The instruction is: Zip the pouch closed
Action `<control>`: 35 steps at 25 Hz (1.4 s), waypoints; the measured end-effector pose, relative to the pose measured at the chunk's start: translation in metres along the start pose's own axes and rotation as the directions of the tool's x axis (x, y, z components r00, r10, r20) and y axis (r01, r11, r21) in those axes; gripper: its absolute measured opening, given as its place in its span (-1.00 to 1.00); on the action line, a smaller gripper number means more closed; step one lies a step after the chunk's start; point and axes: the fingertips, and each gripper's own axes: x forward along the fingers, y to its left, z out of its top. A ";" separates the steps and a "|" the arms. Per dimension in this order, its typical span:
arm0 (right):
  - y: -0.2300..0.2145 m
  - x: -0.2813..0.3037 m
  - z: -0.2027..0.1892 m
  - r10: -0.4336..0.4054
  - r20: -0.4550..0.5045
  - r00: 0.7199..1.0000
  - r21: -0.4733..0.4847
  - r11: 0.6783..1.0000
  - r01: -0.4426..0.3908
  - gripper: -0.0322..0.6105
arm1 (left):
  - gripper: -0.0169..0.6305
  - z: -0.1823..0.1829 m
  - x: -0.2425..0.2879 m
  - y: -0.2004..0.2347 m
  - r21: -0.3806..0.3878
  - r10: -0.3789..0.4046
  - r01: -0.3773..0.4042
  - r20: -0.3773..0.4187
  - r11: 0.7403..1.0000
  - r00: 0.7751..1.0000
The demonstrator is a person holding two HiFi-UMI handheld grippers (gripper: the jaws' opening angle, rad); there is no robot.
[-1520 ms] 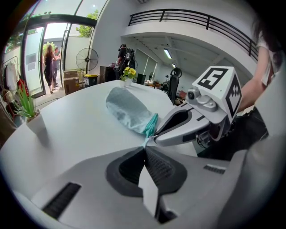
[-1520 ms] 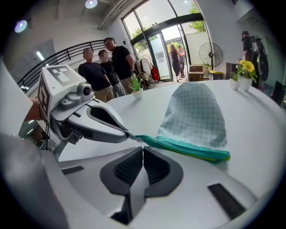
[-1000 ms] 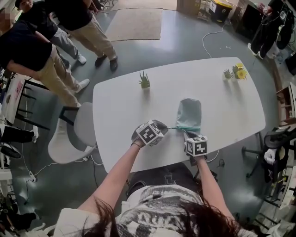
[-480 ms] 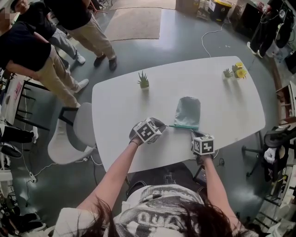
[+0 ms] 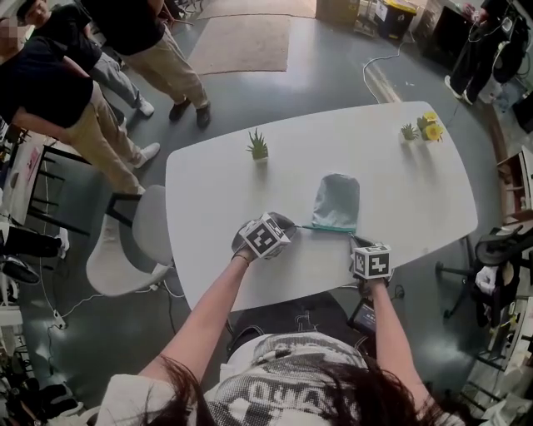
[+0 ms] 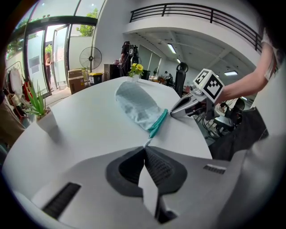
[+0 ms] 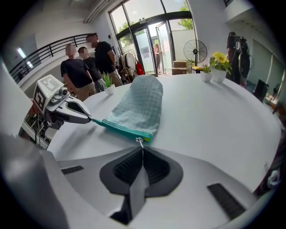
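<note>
1. Your right gripper's [image 7: 142,147] fingers pinch the zipper pull [image 7: 140,142] at the teal band's [image 7: 120,129] end: draw level, along the zip.
2. Left gripper [image 6: 145,145] fingers pinch the pouch's [image 5: 337,202] opposite corner: brace it taut.
3. The pouch lies flat on the tabletop [image 5: 225,183], stretching away from both.

Probably an open lab or office: mezzanine railing [image 6: 192,10], glass doors [image 7: 147,42], standing fan [image 6: 90,58].

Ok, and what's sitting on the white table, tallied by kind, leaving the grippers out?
pouch: 1
green potted plants: 2
yellow-flowered potted plant: 1
Total: 4
</note>
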 end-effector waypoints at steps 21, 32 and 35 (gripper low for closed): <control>0.063 -0.080 0.033 0.071 0.312 0.947 -0.037 0.997 -0.062 -0.65 | -0.71 0.011 -0.071 -0.038 -0.162 0.165 -0.121 0.299 0.979 0.940; 0.127 -0.129 0.050 0.229 0.401 0.887 -0.173 0.970 -0.173 -0.68 | -0.71 -0.011 -0.136 -0.079 -0.301 0.315 -0.200 0.403 0.932 0.859; 0.136 -0.140 0.049 0.278 0.407 0.870 -0.215 0.955 -0.205 -0.68 | -0.73 -0.010 -0.147 -0.093 -0.334 0.361 -0.228 0.421 0.915 0.832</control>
